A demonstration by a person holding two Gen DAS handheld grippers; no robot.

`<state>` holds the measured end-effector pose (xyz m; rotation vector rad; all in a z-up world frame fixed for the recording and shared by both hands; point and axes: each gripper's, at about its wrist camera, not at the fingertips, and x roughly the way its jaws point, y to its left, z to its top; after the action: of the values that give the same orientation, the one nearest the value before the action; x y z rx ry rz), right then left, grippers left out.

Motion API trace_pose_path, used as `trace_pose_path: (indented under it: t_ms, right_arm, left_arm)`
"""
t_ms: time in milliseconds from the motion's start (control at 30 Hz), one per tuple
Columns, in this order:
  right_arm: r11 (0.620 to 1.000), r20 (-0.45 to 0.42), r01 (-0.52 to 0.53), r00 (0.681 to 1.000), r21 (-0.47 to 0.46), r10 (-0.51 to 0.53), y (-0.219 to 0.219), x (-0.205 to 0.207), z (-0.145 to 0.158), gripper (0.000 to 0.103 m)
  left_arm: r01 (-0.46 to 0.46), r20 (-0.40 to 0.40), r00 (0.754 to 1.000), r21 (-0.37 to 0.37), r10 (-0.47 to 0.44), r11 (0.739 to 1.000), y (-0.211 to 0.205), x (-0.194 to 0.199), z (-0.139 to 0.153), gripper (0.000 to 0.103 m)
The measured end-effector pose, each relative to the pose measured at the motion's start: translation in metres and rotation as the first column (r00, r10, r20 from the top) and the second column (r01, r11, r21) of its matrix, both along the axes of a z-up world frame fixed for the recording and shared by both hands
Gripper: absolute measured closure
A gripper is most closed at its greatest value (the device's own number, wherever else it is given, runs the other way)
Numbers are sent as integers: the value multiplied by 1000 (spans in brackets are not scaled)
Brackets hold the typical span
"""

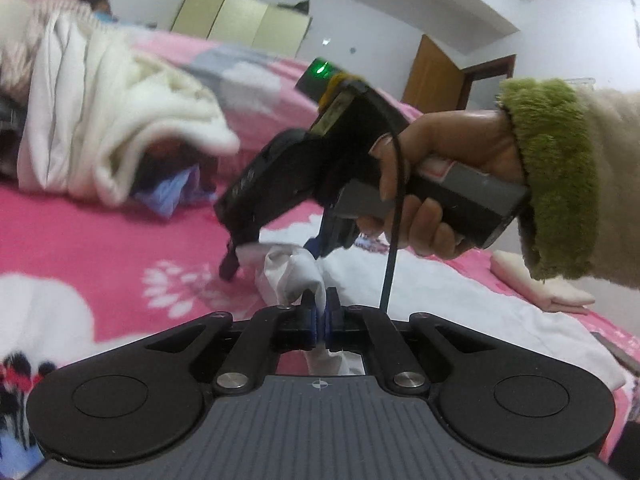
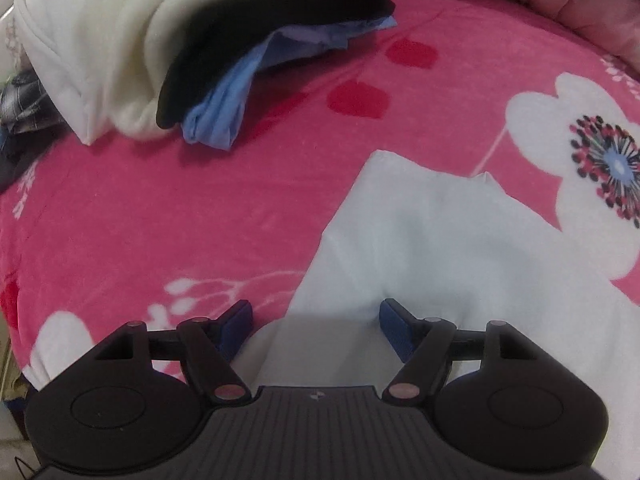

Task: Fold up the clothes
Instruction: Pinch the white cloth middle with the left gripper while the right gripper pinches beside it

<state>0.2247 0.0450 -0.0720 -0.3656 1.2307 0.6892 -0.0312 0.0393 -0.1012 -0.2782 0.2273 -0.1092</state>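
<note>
A white garment (image 1: pixel 440 300) lies spread on the pink flowered bedspread (image 1: pixel 100 232). My left gripper (image 1: pixel 320 312) is shut on a bunched corner of it, which puffs up just beyond the fingertips. A hand in a green-cuffed sleeve (image 1: pixel 552 176) holds my right gripper (image 1: pixel 271 257), which hovers open over that same bunched edge. In the right wrist view the right gripper (image 2: pixel 316 320) stands wide open, its blue pads (image 2: pixel 236 320) on either side of the white garment (image 2: pixel 440 232), which runs away to the right over the bedspread (image 2: pixel 160 208).
A heap of clothes (image 1: pixel 100 120) lies at the far left: cream-white pieces (image 2: pixel 100 40), a black one (image 2: pixel 248 36), a light blue one (image 2: pixel 224 96) and a plaid one (image 2: pixel 24 100). A folded cream item (image 1: pixel 536 280) sits at the right. A pink quilt (image 2: pixel 568 4) bounds the far corner.
</note>
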Motion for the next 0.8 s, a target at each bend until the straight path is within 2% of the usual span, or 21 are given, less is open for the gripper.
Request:
trace_pose_path:
  t_ms: [133, 200, 233, 267, 367, 567, 800]
  right_arm:
    - [999, 28, -23, 999, -37, 24, -1, -1, 2, 49]
    - [999, 46, -11, 999, -36, 13, -7, -2, 4, 66]
    - [999, 54, -2, 999, -33, 4, -11, -2, 5, 71]
    - [1000, 59, 7, 998, -26, -6, -15, -1, 6, 79]
    - [998, 49, 49, 998, 31, -51, -31, 0, 10, 92]
    - [974, 28, 150, 987, 172, -157, -70, 0, 20, 97]
    - [910, 13, 244, 964, 336, -264, -125, -4, 38, 98]
  left_arm:
    - [18, 20, 1000, 37, -19, 999, -8, 2, -1, 103]
    - [24, 21, 999, 52, -25, 998, -11, 2, -2, 103]
    - [24, 22, 999, 57, -25, 998, -12, 1, -2, 103]
    - [25, 21, 999, 57, -26, 998, -13, 1, -2, 103]
    - [23, 22, 999, 58, -24, 998, -14, 1, 1, 103]
    - [29, 24, 999, 54, -30, 998, -16, 1, 8, 103]
    - [109, 34, 993, 32, -110, 994, -28, 6, 26, 103]
